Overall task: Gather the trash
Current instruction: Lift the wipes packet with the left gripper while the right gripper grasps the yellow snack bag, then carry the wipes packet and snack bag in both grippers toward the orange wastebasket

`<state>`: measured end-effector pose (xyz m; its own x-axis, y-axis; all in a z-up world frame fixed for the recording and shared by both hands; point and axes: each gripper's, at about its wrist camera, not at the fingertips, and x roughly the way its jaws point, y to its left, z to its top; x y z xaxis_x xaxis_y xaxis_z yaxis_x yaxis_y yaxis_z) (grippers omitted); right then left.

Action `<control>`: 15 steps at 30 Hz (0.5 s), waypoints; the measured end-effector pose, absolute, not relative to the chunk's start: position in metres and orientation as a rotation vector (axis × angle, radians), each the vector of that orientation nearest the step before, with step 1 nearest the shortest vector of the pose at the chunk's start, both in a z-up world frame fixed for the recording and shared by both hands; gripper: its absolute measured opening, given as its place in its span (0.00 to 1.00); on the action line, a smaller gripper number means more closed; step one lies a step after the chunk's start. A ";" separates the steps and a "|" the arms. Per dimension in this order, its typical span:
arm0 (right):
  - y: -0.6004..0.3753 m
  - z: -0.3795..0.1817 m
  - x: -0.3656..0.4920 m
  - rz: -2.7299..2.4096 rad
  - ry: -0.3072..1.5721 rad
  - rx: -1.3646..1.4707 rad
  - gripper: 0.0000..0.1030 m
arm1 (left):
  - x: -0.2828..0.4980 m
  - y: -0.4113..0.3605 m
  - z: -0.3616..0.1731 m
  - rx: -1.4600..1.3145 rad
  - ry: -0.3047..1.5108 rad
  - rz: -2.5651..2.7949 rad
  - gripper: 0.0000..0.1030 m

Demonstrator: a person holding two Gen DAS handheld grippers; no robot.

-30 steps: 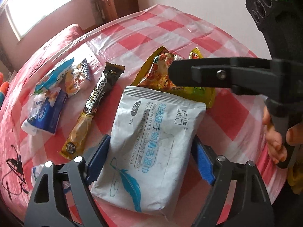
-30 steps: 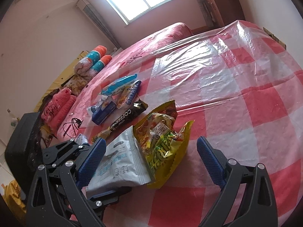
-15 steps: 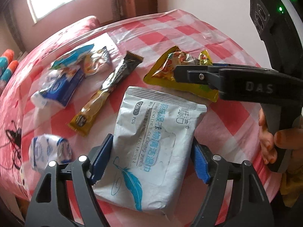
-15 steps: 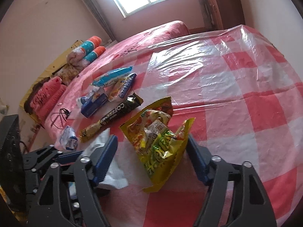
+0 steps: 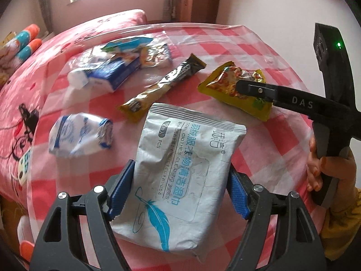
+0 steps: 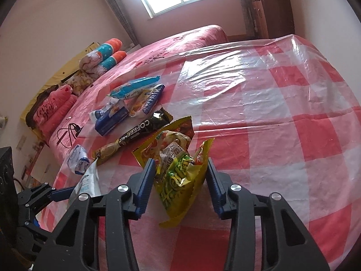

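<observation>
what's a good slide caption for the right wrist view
Right hand-held gripper closing around a yellow snack bag on the checked cloth.

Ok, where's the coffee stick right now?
In the left wrist view the coffee stick lies diagonally mid-table, between the blue tissue box and the yellow snack bag.

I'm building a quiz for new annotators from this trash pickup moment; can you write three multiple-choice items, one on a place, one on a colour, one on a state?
1. Where does the coffee stick lie?
A. between the blue box and the yellow snack wrapper
B. under the wipes pack
C. on the floor

2. What colour is the feather printed on the wipes pack?
A. red
B. blue
C. green

3. What is between the right tool's pads?
A. nothing
B. the coffee stick
C. the yellow snack wrapper

Answers: 1 A, it lies between them on the checked cloth; 2 B, the feather is blue; 3 C, the crumpled wrapper sits between its blue pads, which have just been closing.
</observation>
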<state>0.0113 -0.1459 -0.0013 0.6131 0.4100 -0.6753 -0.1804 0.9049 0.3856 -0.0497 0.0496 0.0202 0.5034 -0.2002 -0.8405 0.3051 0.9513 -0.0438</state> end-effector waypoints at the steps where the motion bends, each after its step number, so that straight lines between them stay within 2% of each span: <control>1: -0.145 0.000 0.011 0.346 0.843 0.289 0.42 | -0.051 0.052 0.020 0.105 0.998 -0.298 0.74; 15: -0.133 0.010 0.003 0.344 0.791 0.219 0.33 | -0.071 0.076 0.023 0.018 0.975 -0.257 0.74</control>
<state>0.0030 -0.1330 0.0098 0.6522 0.3813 -0.6552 -0.2193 0.9222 0.3184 -0.0708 0.0758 0.0233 0.5336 -0.2076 -0.8199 0.2235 0.9695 -0.1001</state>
